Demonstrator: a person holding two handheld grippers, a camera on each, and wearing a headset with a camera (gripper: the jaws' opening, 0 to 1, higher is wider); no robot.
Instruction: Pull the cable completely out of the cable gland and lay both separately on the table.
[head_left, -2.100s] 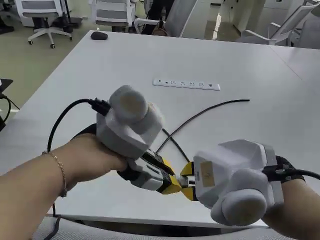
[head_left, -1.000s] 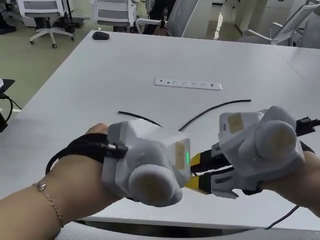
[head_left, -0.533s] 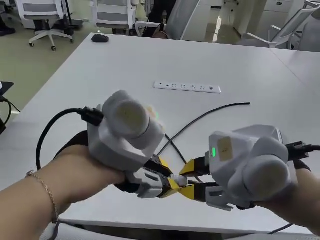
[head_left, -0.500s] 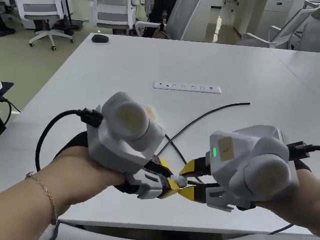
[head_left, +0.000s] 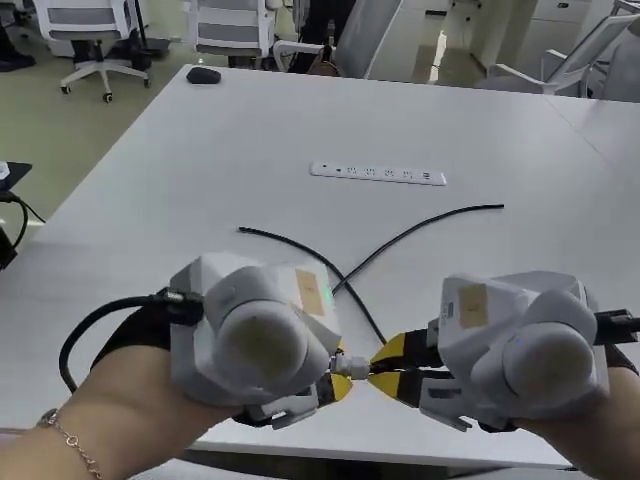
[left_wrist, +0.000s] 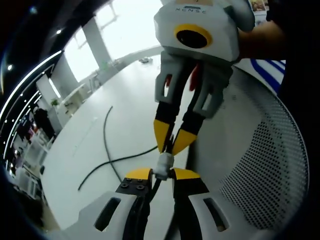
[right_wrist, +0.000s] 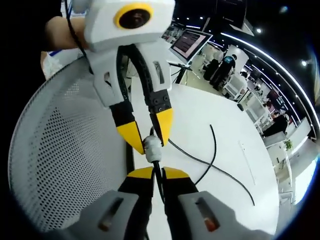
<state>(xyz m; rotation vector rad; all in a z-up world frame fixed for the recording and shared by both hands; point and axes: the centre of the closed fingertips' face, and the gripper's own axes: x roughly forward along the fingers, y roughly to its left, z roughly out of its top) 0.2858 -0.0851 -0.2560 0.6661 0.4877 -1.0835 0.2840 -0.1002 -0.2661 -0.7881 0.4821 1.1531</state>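
A small white cable gland (head_left: 349, 366) hangs between the two grippers' yellow tips, just above the table's near edge. My left gripper (head_left: 337, 370) is shut on the gland (left_wrist: 163, 164), which sits at its tips (left_wrist: 162, 173). My right gripper (head_left: 385, 367) faces it tip to tip, shut on the black cable (right_wrist: 159, 181) right beside the gland (right_wrist: 151, 145). The cable (head_left: 362, 310) runs back from the grippers onto the table, where two black strands cross. One strand ends at the left (head_left: 243, 230), the other at the far right (head_left: 497, 207).
A white power strip (head_left: 378, 173) lies across the middle of the white table (head_left: 200, 170), and a dark mouse (head_left: 203, 74) sits at the far edge. Office chairs stand beyond the table. A perforated grey chair seat (left_wrist: 260, 165) lies below the grippers.
Both grippers have dropped toward the near edge. The left one has rolled, so its back now faces me. The tips stay together at the gland.
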